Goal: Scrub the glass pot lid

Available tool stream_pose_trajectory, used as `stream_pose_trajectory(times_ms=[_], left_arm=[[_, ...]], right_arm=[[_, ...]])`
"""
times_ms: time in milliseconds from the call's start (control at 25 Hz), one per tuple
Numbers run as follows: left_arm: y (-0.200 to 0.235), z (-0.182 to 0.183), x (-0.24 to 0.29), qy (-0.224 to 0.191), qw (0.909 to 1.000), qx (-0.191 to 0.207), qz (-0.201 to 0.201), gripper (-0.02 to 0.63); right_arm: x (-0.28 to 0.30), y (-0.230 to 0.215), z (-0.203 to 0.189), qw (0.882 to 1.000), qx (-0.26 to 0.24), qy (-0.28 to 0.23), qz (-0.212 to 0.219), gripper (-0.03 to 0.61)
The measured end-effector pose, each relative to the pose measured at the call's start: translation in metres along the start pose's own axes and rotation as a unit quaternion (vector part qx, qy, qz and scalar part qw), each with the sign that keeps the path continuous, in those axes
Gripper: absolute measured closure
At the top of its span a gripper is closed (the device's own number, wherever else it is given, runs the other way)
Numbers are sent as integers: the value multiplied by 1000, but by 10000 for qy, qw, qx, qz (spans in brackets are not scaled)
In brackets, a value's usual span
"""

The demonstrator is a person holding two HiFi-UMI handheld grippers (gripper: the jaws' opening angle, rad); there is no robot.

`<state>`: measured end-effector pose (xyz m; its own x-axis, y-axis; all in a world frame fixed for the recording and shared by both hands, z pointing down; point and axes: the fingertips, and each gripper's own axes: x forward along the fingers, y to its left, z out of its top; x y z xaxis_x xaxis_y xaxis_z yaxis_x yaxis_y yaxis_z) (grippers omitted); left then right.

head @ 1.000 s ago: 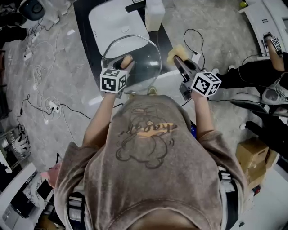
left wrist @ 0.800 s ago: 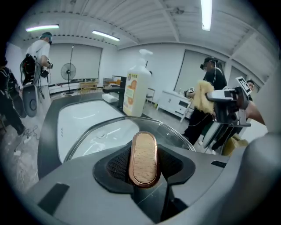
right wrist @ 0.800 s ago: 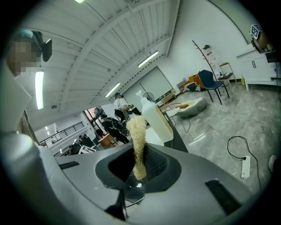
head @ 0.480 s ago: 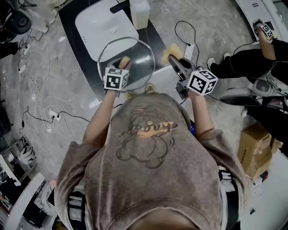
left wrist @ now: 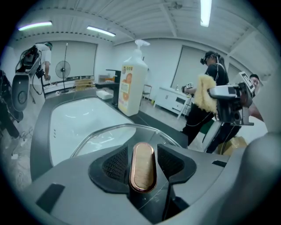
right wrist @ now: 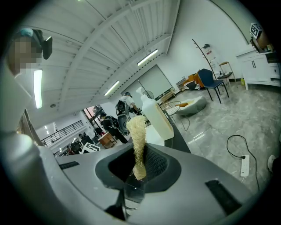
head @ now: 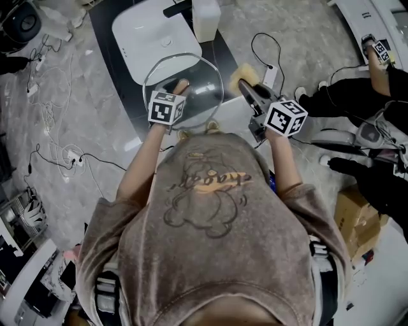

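The round glass pot lid (head: pixel 196 75) hangs tilted over the near edge of the sink. My left gripper (head: pixel 178 88) has its jaws on either side of the lid's copper handle (left wrist: pixel 142 166). Those jaws are opening slightly, and the pads still touch the handle. The lid's rim (left wrist: pixel 106 133) arcs in front of the left gripper (left wrist: pixel 143 163). My right gripper (head: pixel 249 85) is shut on a yellow fibrous scrub pad (head: pixel 241 74), just right of the lid's rim and apart from it. The scrub pad (right wrist: pixel 138 138) stands upright between the right gripper's (right wrist: pixel 139 166) pads.
A white sink (head: pixel 152 28) set in a dark counter (head: pixel 121 83) lies beyond the lid. A white pump bottle (head: pixel 205 18) stands at its far right corner. Cables (head: pixel 64 153) run over the floor at left. Another person (head: pixel 357 95) and a cardboard box (head: pixel 349 210) are at right.
The lid and both grippers have shifted a little, keeping their places relative to each other. The scrub pad stays beside the lid's right rim.
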<state>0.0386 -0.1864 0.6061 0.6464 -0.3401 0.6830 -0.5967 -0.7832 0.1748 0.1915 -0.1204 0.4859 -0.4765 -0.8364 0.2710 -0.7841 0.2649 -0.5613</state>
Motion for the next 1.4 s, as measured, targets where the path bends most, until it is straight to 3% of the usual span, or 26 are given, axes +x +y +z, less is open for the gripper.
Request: stream_pose_trajectory(times_ms=[320,560,840,960,1080,1400], left_arm=[[16,72,-72,-1085,9931,-442,-6,393],[31,93,-134,-1799,9816,-598,207,393],[43,84,-187,-2526,9601,-398,1132,410],[48,75,-198,-2788,9487,-488,1408,513],[52,67,-205,-2993,9381,-561,1653,574],[53,43,-203,-3066,9322,-795,1750,595]], right_arm=[[31,27,8,9983,-387,247,371,538],[63,59,10,9929,-856,452,687,537],[85,88,19,9827,-1730,229,615,537],[90,94,18,9800,-1916,33,536,537],[94,96,13,9785,-2010,-64,462,537],[91,92,2,9760,-2155,-76,315,538]])
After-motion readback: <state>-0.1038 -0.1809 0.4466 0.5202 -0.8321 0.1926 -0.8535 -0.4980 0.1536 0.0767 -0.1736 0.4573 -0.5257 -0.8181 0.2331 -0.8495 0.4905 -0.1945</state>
